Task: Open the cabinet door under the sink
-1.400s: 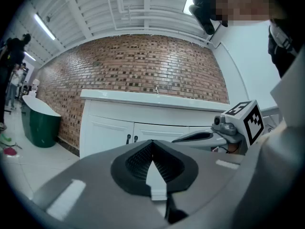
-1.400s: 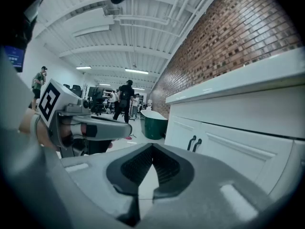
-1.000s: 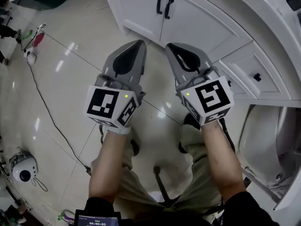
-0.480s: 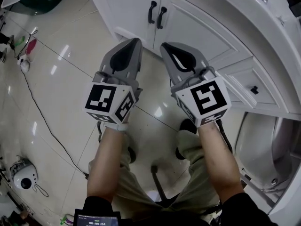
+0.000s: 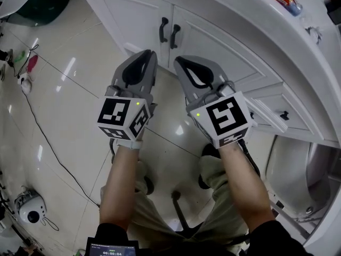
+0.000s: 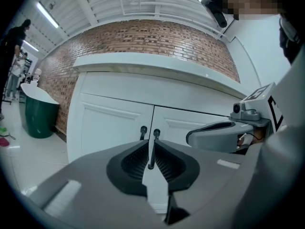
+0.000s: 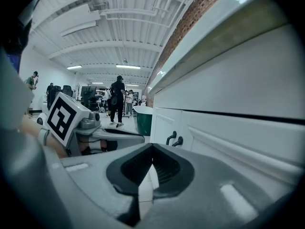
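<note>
Closest to you, your two forearms (image 5: pixel 120 180) reach forward side by side, each ending in a marker cube (image 5: pixel 123 119).

Beyond the cubes, your left gripper (image 5: pixel 145 57) points level at the cabinet. Its jaws are opening and stand a narrow slit apart, with nothing gripped between them. Through that slit you see only the bar of a door handle farther off, which the gripper does not touch.

Your right gripper (image 5: pixel 184 63) sits just beside the left one, tipped slightly downward. Its jaw tips are pressed together on nothing.

Under both grippers lies the glossy tiled floor (image 5: pixel 69 100), with a thin black cable (image 5: pixel 48 137) trailing across it on your left.

Just past the gripper tips, and apart from them, are the white cabinet doors (image 5: pixel 133 15). The pair is shut and flush. Their two black handles (image 5: pixel 163 30) stand upright side by side at the centre seam, in line with your left gripper.

To the right of the doors is a drawer (image 5: pixel 285 115) with a small dark knob. The white counter (image 5: pixel 250 20) overhangs them all.

Farther still, the left gripper view shows a brick wall (image 6: pixel 143 37) above the counter and a green tub (image 6: pixel 40 116) at the cabinet's far end. The right gripper view shows people (image 7: pixel 116 101) standing well beyond it.
</note>
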